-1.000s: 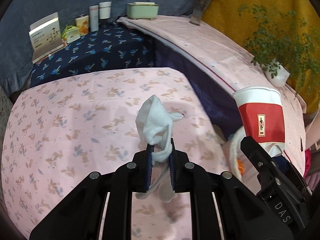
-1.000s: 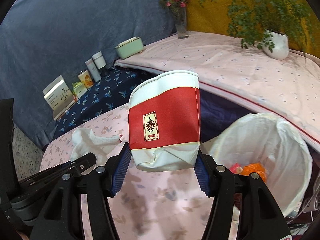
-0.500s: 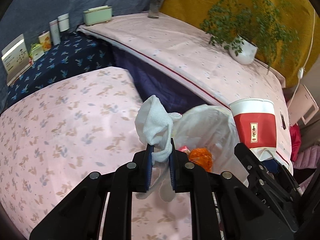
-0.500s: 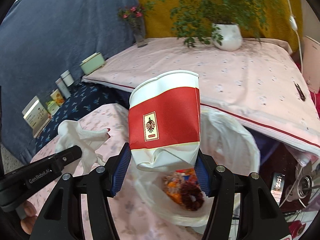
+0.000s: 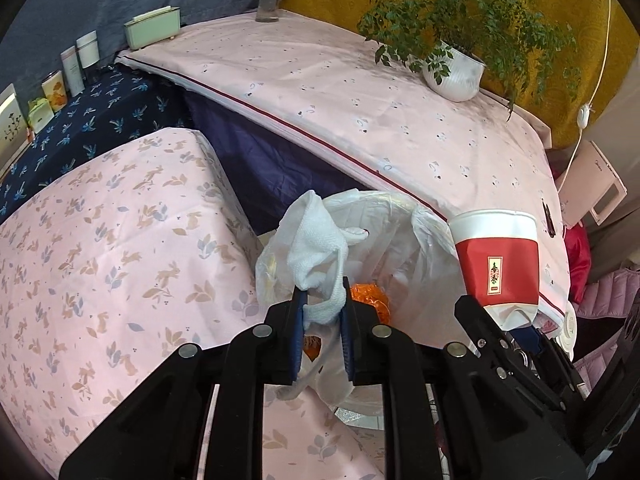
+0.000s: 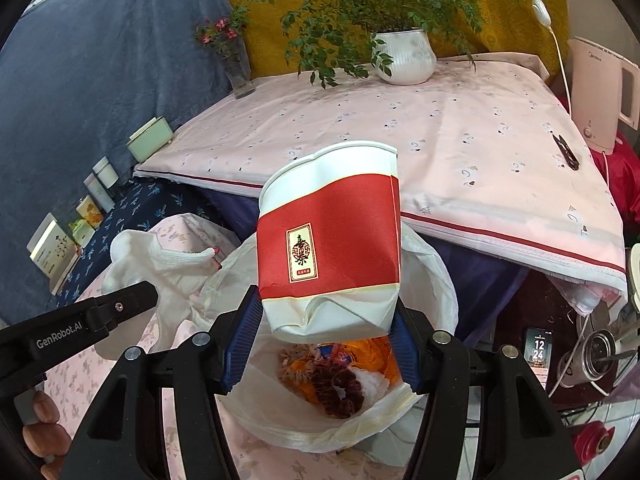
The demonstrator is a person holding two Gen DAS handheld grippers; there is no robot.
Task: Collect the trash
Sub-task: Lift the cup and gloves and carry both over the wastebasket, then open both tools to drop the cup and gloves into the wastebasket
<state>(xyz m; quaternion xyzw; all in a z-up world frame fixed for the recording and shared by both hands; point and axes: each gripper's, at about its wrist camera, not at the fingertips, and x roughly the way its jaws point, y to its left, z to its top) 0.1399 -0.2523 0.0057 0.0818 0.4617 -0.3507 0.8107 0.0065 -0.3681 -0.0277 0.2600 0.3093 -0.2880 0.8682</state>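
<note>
Both claws, the left (image 5: 323,310) gripping a tissue (image 5: 316,248) and the right (image 6: 322,336) a cup (image 6: 330,240), now hang over the bin (image 6: 436,280).

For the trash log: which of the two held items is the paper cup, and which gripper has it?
The red-and-white paper cup, crumpled at its base, is in the right gripper; the left gripper holds a white cloth.

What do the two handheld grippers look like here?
Both the left gripper and the right gripper have matte black plastic frames with round silver bolts. Their two fingers carry ribbed blue pads. In the right wrist view the left gripper's side reads "GenRobot.AI" in white. No sleeves or cables on them show.
</note>
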